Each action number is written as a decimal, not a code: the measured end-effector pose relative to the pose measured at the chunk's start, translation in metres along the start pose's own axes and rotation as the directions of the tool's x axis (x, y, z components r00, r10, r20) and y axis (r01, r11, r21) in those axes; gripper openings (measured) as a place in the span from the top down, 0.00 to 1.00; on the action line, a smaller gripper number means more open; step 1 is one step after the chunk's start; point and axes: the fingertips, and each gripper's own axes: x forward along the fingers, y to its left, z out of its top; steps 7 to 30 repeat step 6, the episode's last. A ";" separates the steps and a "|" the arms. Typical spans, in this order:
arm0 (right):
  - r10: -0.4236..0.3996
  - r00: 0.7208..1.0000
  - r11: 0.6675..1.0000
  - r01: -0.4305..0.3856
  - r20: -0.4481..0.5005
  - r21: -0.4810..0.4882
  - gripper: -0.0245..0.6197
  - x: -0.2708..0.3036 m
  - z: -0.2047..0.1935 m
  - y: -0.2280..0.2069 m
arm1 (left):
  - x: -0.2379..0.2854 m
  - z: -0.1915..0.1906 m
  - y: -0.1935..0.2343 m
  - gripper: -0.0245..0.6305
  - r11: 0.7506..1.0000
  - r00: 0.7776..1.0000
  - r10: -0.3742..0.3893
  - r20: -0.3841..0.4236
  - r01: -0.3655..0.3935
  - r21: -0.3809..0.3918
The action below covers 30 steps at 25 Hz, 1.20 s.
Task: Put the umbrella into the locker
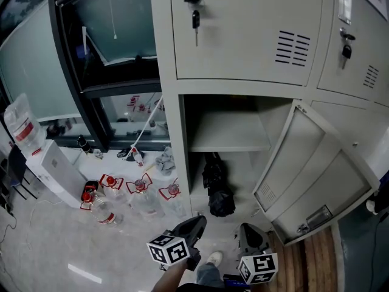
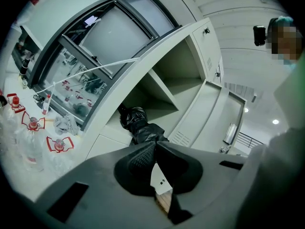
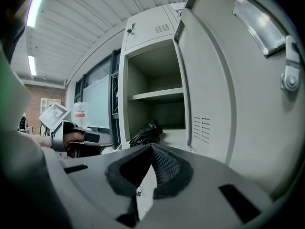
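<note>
A folded black umbrella [image 1: 217, 186] lies in the lower compartment of the open grey locker [image 1: 182, 132], under its shelf, its near end sticking out over the front lip. The same umbrella [image 2: 140, 127] shows in the left gripper view and, as a dark bundle [image 3: 147, 133], in the right gripper view. My left gripper [image 1: 193, 222] hangs low in front of the locker, jaws shut and empty. My right gripper [image 1: 248, 233] sits beside it to the right, also shut on nothing. Neither touches the umbrella.
The locker door [image 1: 316, 175] stands swung open to the right. Several plastic bottles with red labels [image 1: 124, 190] litter the floor at left, next to a white box [image 1: 56, 170] and a water jug [image 1: 21, 126]. The upper lockers [image 1: 243, 29] are closed, keys in their locks.
</note>
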 end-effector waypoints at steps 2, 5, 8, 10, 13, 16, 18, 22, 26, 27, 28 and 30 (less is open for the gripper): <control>-0.001 1.000 1.000 0.001 0.000 -0.001 0.96 -0.001 0.000 -0.001 | 0.000 -0.001 0.000 0.94 1.000 1.000 -0.001 -0.002 0.001 -0.008; -0.003 1.000 1.000 0.003 0.002 0.000 0.96 -0.002 0.001 -0.002 | 0.001 -0.002 0.000 0.94 1.000 1.000 -0.003 -0.004 0.003 -0.023; -0.003 1.000 1.000 0.003 0.003 0.001 0.96 -0.002 0.001 -0.002 | 0.001 -0.002 0.000 0.94 1.000 1.000 -0.004 -0.005 0.003 -0.028; -0.003 1.000 1.000 0.003 0.003 0.001 0.96 -0.002 0.001 -0.002 | 0.001 -0.002 0.000 0.94 1.000 1.000 -0.004 -0.005 0.003 -0.028; -0.003 1.000 1.000 0.003 0.003 0.001 0.96 -0.002 0.001 -0.002 | 0.001 -0.002 0.000 0.94 1.000 1.000 -0.004 -0.005 0.003 -0.028; -0.003 1.000 1.000 0.003 0.003 0.001 0.96 -0.002 0.001 -0.002 | 0.001 -0.002 0.000 0.94 1.000 1.000 -0.004 -0.005 0.003 -0.028; -0.003 1.000 1.000 0.003 0.003 0.001 0.96 -0.002 0.001 -0.002 | 0.001 -0.002 0.000 0.94 1.000 1.000 -0.004 -0.005 0.003 -0.028; -0.003 1.000 1.000 0.003 0.003 0.001 0.96 -0.002 0.001 -0.002 | 0.001 -0.002 0.000 0.94 1.000 1.000 -0.004 -0.005 0.003 -0.028; -0.003 1.000 1.000 0.003 0.003 0.001 0.96 -0.002 0.001 -0.002 | 0.001 -0.002 0.000 0.94 1.000 1.000 -0.004 -0.005 0.003 -0.028; -0.003 1.000 1.000 0.003 0.003 0.001 0.96 -0.002 0.001 -0.002 | 0.001 -0.002 0.000 0.94 1.000 1.000 -0.004 -0.005 0.003 -0.028; -0.003 1.000 1.000 0.003 0.003 0.001 0.96 -0.002 0.001 -0.002 | 0.001 -0.002 0.000 0.94 1.000 1.000 -0.004 -0.005 0.003 -0.028; -0.003 1.000 1.000 0.003 0.003 0.001 0.96 -0.002 0.001 -0.002 | 0.001 -0.002 0.000 0.94 1.000 1.000 -0.004 -0.005 0.003 -0.028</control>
